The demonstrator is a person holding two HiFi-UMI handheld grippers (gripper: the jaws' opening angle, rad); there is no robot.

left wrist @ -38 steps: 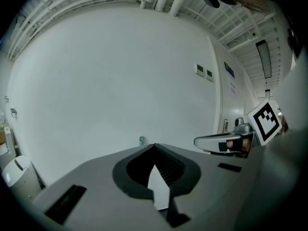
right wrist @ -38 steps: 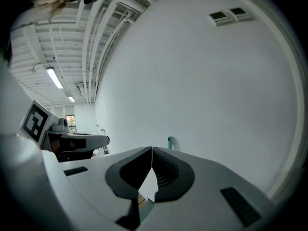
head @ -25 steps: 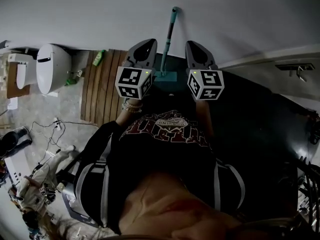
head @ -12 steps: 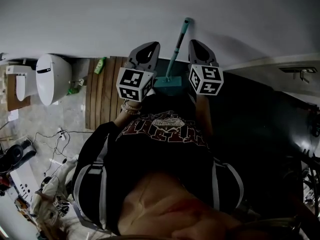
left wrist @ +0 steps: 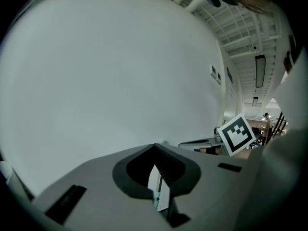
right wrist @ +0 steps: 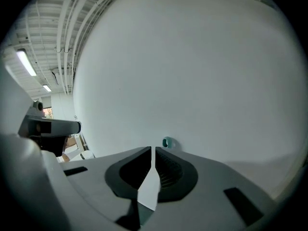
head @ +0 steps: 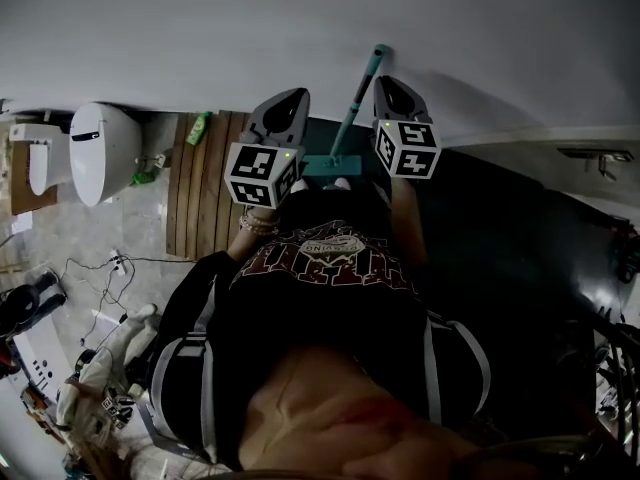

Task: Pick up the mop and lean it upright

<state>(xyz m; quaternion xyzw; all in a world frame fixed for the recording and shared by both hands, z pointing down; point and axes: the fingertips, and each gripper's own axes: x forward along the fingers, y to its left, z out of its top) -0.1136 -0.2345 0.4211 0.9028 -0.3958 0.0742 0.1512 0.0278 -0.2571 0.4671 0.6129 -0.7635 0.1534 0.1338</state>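
Observation:
The mop (head: 355, 103) has a teal handle and a teal head (head: 328, 165) on the floor. It stands upright, its handle's top leaning on the white wall. My left gripper (head: 288, 98) is just left of the handle and my right gripper (head: 388, 83) just right of it. Neither touches the mop. In the left gripper view the jaws (left wrist: 154, 148) are shut and face the wall. The right gripper's jaws (right wrist: 153, 150) are shut too, with the handle's teal tip (right wrist: 167, 142) just beyond them.
A white toilet (head: 105, 148) stands at the left. Beside it lie a slatted wooden mat (head: 205, 183) and a green bottle (head: 198, 126). Cables (head: 110, 263) trail over the floor at the lower left. A dark floor area (head: 500, 228) spreads to the right.
The mop handle's top now sits further right and leans more. Both grippers stay beside it, shifted only slightly, with jaws shut throughout.

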